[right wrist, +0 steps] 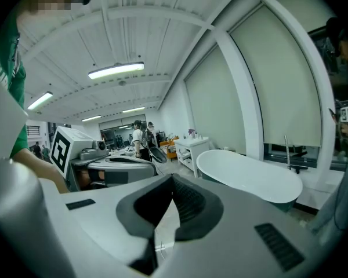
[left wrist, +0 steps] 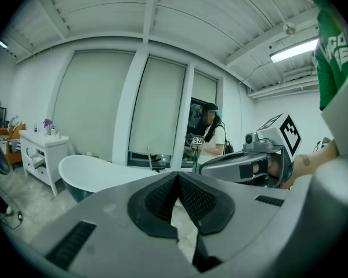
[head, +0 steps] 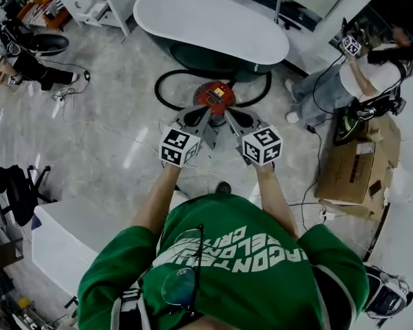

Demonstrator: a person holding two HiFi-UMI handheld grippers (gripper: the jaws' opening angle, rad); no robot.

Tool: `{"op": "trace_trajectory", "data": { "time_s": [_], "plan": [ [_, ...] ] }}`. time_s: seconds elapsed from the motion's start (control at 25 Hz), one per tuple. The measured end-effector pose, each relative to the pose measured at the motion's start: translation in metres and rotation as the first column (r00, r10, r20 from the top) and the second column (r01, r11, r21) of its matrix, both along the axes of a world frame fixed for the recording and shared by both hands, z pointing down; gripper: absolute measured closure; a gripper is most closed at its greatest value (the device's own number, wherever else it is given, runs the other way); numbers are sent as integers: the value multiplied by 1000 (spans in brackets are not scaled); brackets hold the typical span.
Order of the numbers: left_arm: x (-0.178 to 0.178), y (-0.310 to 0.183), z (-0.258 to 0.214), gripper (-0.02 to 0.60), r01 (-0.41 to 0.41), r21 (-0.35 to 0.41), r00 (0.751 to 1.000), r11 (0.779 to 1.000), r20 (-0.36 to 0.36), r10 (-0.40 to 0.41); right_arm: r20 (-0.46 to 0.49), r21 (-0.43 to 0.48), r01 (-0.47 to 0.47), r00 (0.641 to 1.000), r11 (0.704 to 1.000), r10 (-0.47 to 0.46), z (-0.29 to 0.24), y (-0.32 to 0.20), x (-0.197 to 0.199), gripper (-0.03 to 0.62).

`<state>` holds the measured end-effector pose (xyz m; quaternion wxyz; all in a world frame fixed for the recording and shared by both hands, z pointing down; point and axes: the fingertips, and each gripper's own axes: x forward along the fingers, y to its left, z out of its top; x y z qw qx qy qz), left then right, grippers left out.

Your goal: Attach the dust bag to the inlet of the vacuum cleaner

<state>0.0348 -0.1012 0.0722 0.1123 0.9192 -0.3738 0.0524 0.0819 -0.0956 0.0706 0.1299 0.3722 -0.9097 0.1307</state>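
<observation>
Jaws of the left gripper [head: 205,114] are seen pressed together at their tips, and nothing is held between the dark ribbed pads [left wrist: 160,198]; only pale floor shows through the gap behind the tips. This gripper is held out in front of the person in the green sweatshirt [head: 227,260], with its marker cube [head: 179,146] nearest the body. Well beyond it and to its left, a white cabinet with drawers [left wrist: 39,155] is seen against the wall.

Just ahead of both grippers' tips and below them, the round red vacuum cleaner [head: 215,95] is stood on the grey marble floor [head: 110,129], with its black hose [head: 166,93] curved around it. Neither gripper is in contact with it. Farther from the grippers, beyond the vacuum cleaner, a long white oval bathtub [head: 213,23] is placed.

The right gripper [head: 228,115] is held just beside the left one, the two tips near each other but apart. Its jaws are likewise fully closed, and nothing is gripped. Well off to this gripper's right, a brown cardboard box [head: 354,170] is laid on the floor, and another person [head: 344,81] is seen beyond it.
</observation>
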Motion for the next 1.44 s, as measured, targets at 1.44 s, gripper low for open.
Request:
{"op": "trace_trajectory", "data": {
  "time_s": [1.44],
  "plan": [
    [-18,-1,-16,577,4,-31,991,1000,-136,-8,44,52,-58,997,997,56,-18,-4,-21,586]
  ]
}}
